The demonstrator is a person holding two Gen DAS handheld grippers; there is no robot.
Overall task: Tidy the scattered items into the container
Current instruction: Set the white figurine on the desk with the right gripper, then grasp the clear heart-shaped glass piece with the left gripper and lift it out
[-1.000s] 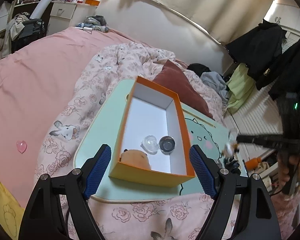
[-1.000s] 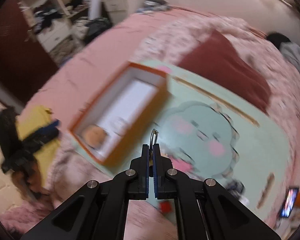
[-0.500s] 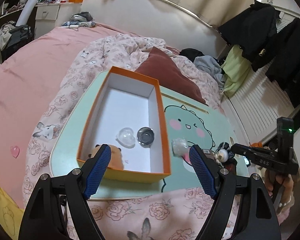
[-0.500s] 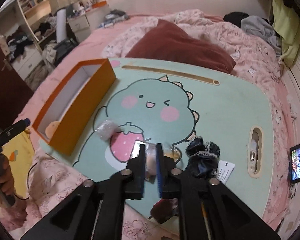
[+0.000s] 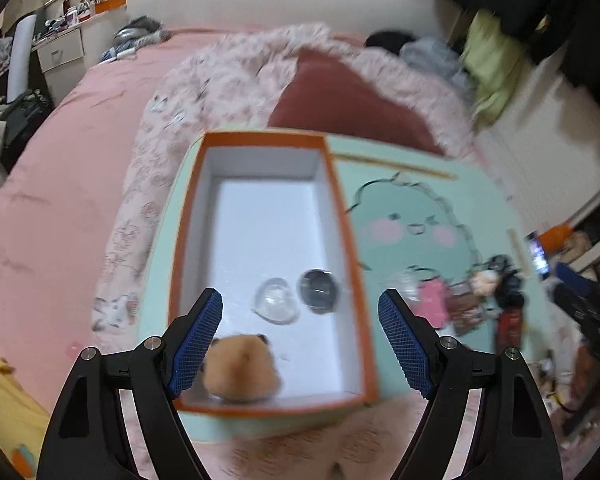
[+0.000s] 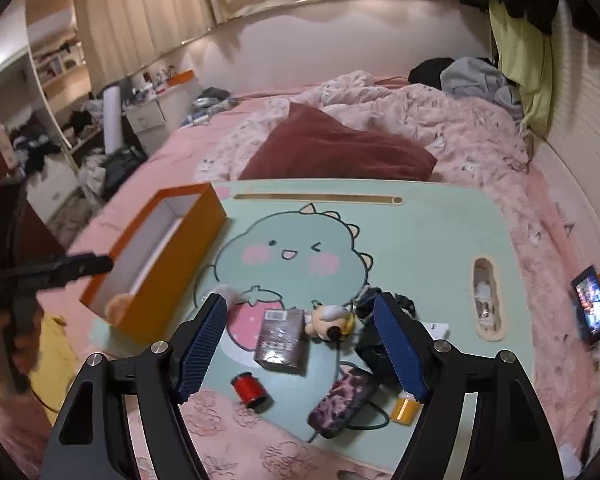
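The orange box [image 5: 350,240] with a white inside stands on the left of the mint lap table [image 6: 428,240]; it also shows in the right wrist view [image 6: 180,256]. In it lie a tan plush [image 5: 240,372], a clear heart [image 5: 276,306] and a dark round lid [image 5: 320,292]. My left gripper [image 5: 300,344] is open and empty over the box's near end. My right gripper [image 6: 300,344] is open and empty above a brown packet [image 6: 280,340] and a small plush keychain [image 6: 330,320]. A red spool [image 6: 250,388], a dark patterned case [image 6: 342,404] and a crumpled clear wrapper [image 6: 228,294] lie nearby.
The table rests on a pink bed with a floral quilt and a maroon pillow [image 6: 332,152]. A phone [image 6: 592,304] with a lit screen lies right of the table. A small yellow bottle [image 6: 404,408] and dark cloth [image 6: 384,300] lie under my right finger. The left gripper [image 6: 52,272] shows blurred at left.
My right gripper has opened and let go of the small plush keychain, which now lies on the table. My left gripper has moved closer over the box, staying open.
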